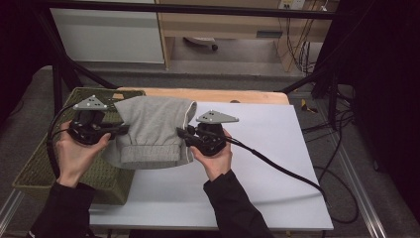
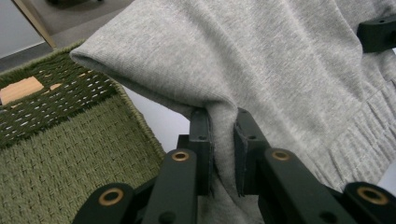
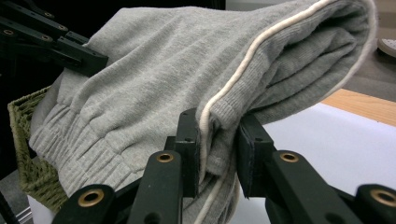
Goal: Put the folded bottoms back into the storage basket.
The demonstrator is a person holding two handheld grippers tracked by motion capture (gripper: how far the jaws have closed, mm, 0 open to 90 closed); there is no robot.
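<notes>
Both tools were clamped on the folded grey sweatpants (image 1: 151,131): the left tool (image 1: 121,130) pinched its edge at nine o'clock, the right tool (image 1: 182,133) the piped edge at three o'clock, so the garment hung between them above the white tabletop (image 1: 257,148) and the near rim of the green woven basket (image 1: 59,173). It looked soft, light and limp, likely to sag and unfold wherever unsupported, so a pinch through all layers at the two side edges seemed the sound hold. From the left tool's view, fabric bunched between the pads (image 2: 201,140). From the right tool's view came the cream piping (image 3: 261,42) and ribbed cuff (image 3: 79,140), details lost from above.
</notes>
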